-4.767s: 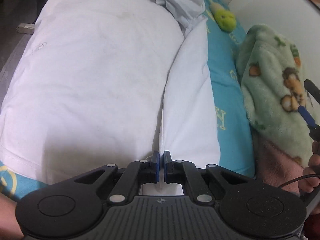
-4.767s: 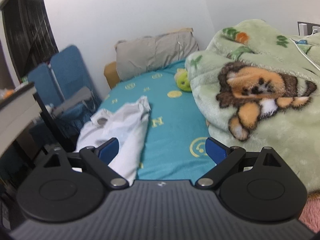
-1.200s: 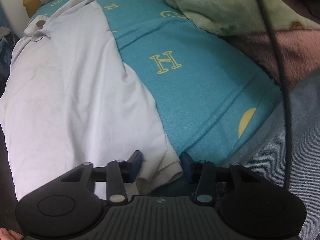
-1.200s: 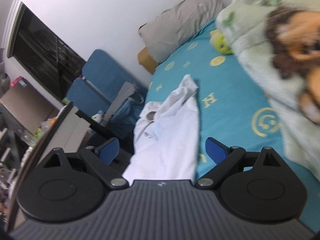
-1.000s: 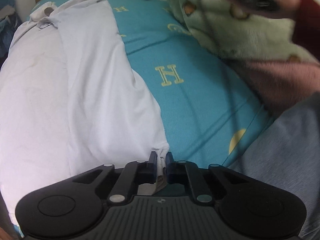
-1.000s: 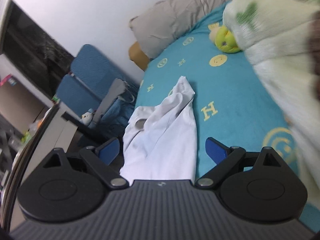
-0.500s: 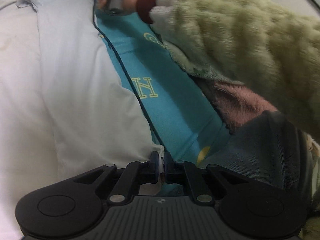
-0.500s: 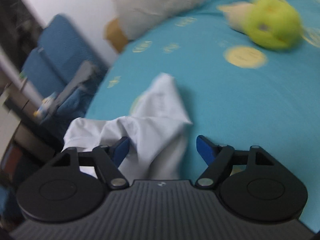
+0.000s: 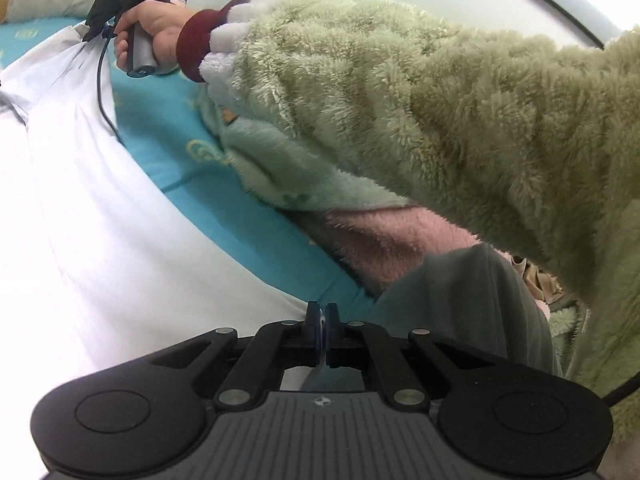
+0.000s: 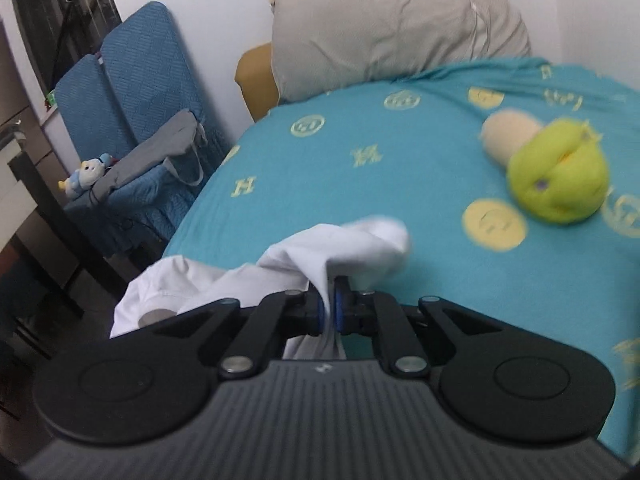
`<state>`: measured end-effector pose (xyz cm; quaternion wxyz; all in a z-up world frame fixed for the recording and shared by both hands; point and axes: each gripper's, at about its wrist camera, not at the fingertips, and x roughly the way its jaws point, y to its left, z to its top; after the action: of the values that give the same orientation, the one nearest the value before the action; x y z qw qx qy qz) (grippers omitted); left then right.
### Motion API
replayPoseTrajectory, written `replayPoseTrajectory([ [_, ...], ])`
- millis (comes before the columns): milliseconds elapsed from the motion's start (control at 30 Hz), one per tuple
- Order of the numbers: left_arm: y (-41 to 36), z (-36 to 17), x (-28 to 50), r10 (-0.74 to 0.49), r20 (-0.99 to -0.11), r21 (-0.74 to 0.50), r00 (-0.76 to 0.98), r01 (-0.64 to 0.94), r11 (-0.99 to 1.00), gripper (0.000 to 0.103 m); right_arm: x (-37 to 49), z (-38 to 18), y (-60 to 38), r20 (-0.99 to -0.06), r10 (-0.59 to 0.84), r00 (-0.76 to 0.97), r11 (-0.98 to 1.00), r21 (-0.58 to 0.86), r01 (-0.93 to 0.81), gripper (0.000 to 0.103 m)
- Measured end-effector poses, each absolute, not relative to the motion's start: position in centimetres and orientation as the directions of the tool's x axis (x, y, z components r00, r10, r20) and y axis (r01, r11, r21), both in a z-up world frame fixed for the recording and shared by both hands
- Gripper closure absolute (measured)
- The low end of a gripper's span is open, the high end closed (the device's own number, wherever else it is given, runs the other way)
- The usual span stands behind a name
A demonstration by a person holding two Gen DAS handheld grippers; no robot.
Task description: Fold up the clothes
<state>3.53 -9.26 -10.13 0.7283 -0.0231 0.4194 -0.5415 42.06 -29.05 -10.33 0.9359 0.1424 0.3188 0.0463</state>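
A white shirt (image 9: 88, 208) lies lengthwise on the teal bed sheet (image 9: 168, 120). My left gripper (image 9: 321, 330) is shut on the shirt's near hem corner at the bed's front edge. My right gripper (image 10: 329, 312) is shut on the shirt's far end (image 10: 340, 248), near the shoulder and collar. In the left wrist view the right gripper (image 9: 90, 36) shows at the top left, pinching the shirt's far end. The shirt stretches between the two grippers.
A green fleece sleeve (image 9: 420, 100) and a green and pink blanket (image 9: 304, 188) fill the right side. A grey pillow (image 10: 392, 28) and a yellow-green plush toy (image 10: 556, 176) lie at the bed's head. A blue folding chair (image 10: 136, 92) stands left of the bed.
My right gripper moved forward to the shirt's far end and shut on it. My left gripper stayed shut on the hem corner and turned toward the right.
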Motion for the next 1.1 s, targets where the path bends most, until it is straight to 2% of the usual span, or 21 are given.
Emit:
replayPoseTrajectory([
  [267,-16.0,-10.1,3.6,-0.794,-0.608,-0.49,-0.001,0.787,0.375,0.102,41.9,-7.2,-34.5,-0.599,0.083,0.796,0.982,0.183,0.036,0.094],
  [500,-19.1,-13.3,4.6,-0.745,-0.667,-0.472,-0.008,0.779,0.414,0.1,42.8,-13.3,-37.3,-0.642,0.07,0.763,0.983,0.176,0.057,0.092],
  [567,-18.8,-13.6,5.1,-0.737,-0.676,-0.465,0.014,0.767,0.442,0.087,42.9,-14.6,-37.1,-0.639,0.069,0.766,0.98,0.188,0.069,0.089],
  [600,-18.5,-13.5,5.2,-0.723,-0.689,-0.44,0.045,0.767,0.467,0.067,42.9,-14.9,-37.0,-0.639,0.062,0.767,0.98,0.185,0.076,0.085],
  [633,-18.0,-13.2,5.3,-0.715,-0.695,-0.423,0.068,0.766,0.484,0.05,42.8,-14.9,-36.7,-0.633,0.058,0.772,0.982,0.177,0.071,0.066],
  [667,-17.5,-12.9,5.3,-0.71,-0.699,-0.409,0.09,0.764,0.499,0.046,42.7,-14.9,-36.5,-0.626,0.055,0.778,0.983,0.17,0.067,0.045],
  [700,-16.8,-12.5,5.4,-0.711,-0.695,-0.403,0.107,0.761,0.508,0.041,42.2,-14.5,-36.4,-0.608,0.054,0.792,0.984,0.169,0.063,0.018],
  [733,-16.2,-12.1,5.5,-0.712,-0.691,-0.396,0.126,0.758,0.518,0.034,41.7,-14.1,-36.3,-0.59,0.051,0.805,0.984,0.168,0.06,0.008],
  [800,-14.7,-11.3,5.5,-0.704,-0.685,-0.357,0.187,0.756,0.548,0.023,40.6,-12.9,-36.2,-0.583,0.041,0.811,0.983,0.168,0.071,0.007],
  [1100,-9.5,-6.5,4.0,-0.691,-0.587,-0.208,0.423,0.746,0.633,0.021,31.2,-6.9,-32.9,-0.517,0.019,0.856,0.99,0.128,0.055,0.007],
])
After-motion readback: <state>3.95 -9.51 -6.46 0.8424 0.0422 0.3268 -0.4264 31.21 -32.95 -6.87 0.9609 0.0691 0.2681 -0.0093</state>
